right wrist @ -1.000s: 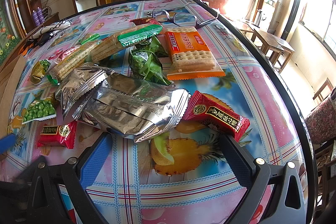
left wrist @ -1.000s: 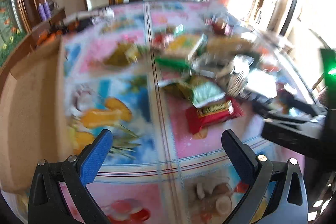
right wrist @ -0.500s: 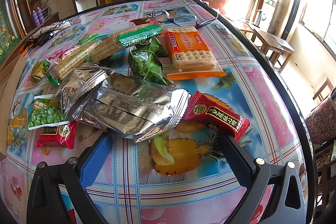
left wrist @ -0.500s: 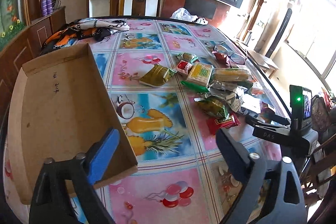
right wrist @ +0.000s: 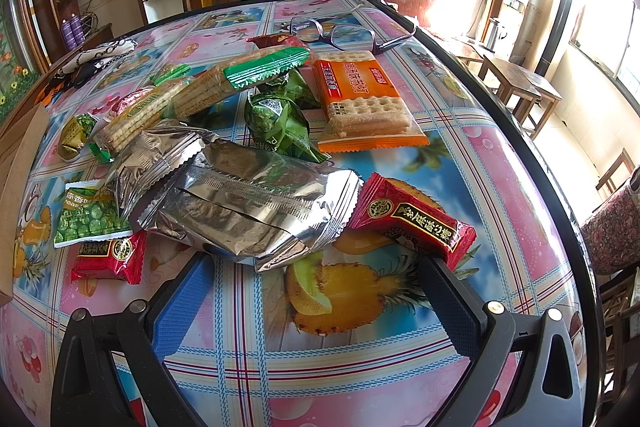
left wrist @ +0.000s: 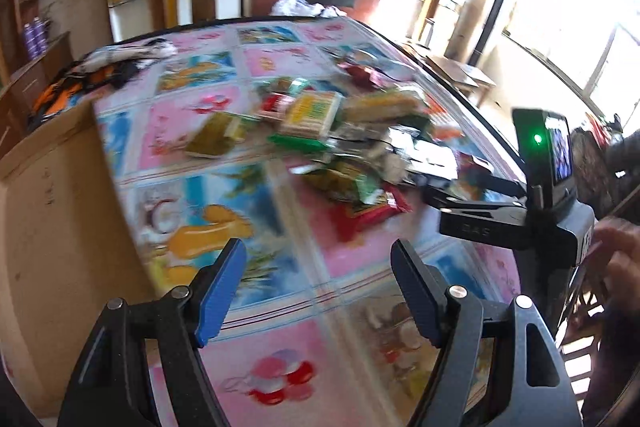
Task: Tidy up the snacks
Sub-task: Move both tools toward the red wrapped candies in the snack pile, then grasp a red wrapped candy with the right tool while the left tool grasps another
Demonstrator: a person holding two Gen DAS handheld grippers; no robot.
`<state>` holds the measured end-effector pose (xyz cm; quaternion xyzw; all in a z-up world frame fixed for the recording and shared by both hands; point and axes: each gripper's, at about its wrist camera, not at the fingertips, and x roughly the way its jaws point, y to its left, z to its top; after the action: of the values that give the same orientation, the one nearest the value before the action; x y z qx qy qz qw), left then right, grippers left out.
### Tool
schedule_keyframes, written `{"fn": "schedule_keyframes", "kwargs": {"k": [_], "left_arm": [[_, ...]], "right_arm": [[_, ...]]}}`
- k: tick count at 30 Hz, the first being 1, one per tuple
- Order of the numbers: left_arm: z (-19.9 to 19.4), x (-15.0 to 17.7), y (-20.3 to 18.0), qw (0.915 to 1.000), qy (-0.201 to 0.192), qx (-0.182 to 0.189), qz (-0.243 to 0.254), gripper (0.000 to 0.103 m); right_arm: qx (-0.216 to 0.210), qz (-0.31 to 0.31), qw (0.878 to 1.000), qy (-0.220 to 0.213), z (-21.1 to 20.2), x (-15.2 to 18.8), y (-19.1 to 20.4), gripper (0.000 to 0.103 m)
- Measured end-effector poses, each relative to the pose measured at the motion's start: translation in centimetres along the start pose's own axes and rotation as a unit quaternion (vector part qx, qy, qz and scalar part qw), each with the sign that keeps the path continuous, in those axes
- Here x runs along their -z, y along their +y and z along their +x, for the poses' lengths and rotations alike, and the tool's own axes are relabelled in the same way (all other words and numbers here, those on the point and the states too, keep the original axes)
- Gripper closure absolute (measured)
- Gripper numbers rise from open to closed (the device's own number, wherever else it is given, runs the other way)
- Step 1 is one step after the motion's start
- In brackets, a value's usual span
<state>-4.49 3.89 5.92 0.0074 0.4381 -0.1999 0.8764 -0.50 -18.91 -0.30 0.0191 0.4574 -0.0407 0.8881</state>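
Snacks heap mid-frame on the table: light, crinkly, slippery packets, best pinched at a sealed edge. Left gripper is closing on nothing; right gripper gapes empty below the pile.

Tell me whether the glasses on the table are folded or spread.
Spread: in the right wrist view the glasses lie with one temple arm stretched out sideways toward the table edge.

Both wrist views look steeply down along the table; the right sits nearer the shared snack pile.
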Motion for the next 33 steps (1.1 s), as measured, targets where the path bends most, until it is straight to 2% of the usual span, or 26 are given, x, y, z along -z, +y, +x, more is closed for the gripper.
{"fn": "schedule_keyframes", "kwargs": {"k": [11, 13, 15, 16, 18, 22, 25, 27, 29, 31, 33], "left_arm": [[3.6, -0.8, -2.7, 0.9983, 0.032, -0.003, 0.049, 0.029], [4.3, -1.1, -2.8, 0.9977, 0.033, -0.01, 0.058, 0.03], [5.1, -1.3, -2.9, 0.9972, 0.04, -0.01, 0.063, 0.036], [5.5, -1.5, -2.9, 0.9968, 0.045, -0.011, 0.064, 0.038], [6.4, -1.8, -3.0, 0.9961, 0.054, -0.008, 0.069, 0.045], [7.9, -2.5, -3.2, 0.9951, 0.067, -0.012, 0.072, 0.047], [8.8, -3.0, -3.3, 0.9949, 0.071, -0.011, 0.071, 0.047], [9.2, -3.1, -3.7, 0.9946, 0.068, -0.013, 0.078, 0.047], [9.4, -3.2, -4.0, 0.9941, 0.066, -0.018, 0.084, 0.047], [9.6, -3.2, -4.4, 0.9936, 0.064, -0.022, 0.09, 0.047], [9.4, -3.0, -4.7, 0.9932, 0.06, -0.029, 0.096, 0.059]], "right_arm": [[-0.005, -0.01, 1.0, 0.001, 0.0, 0.0, 0.0, 0.001], [-0.042, -0.053, 0.998, 0.016, -0.1, 0.0, -0.4, 0.001], [-0.069, -0.093, 0.993, 0.031, -0.3, 0.1, -0.9, 0.001], [-0.087, -0.114, 0.989, 0.033, -0.8, 0.3, -1.3, 0.004], [-0.1, -0.148, 0.984, 0.013, -2.6, 0.8, -1.9, 0.008], [-0.139, -0.176, 0.974, -0.02, -5.8, 0.9, -3.8, 0.008], [-0.145, -0.163, 0.975, -0.051, -8.2, -0.2, -6.9, 0.023], [-0.157, -0.118, 0.976, -0.088, -10.2, -1.0, -9.8, 0.024], [-0.182, -0.066, 0.972, -0.132, -12.4, -2.0, -13.0, 0.024], [-0.19, -0.048, 0.972, -0.129, -12.5, -2.5, -14.0, 0.024], [-0.202, -0.065, 0.972, -0.102, -11.3, -2.6, -13.0, 0.024]]}}
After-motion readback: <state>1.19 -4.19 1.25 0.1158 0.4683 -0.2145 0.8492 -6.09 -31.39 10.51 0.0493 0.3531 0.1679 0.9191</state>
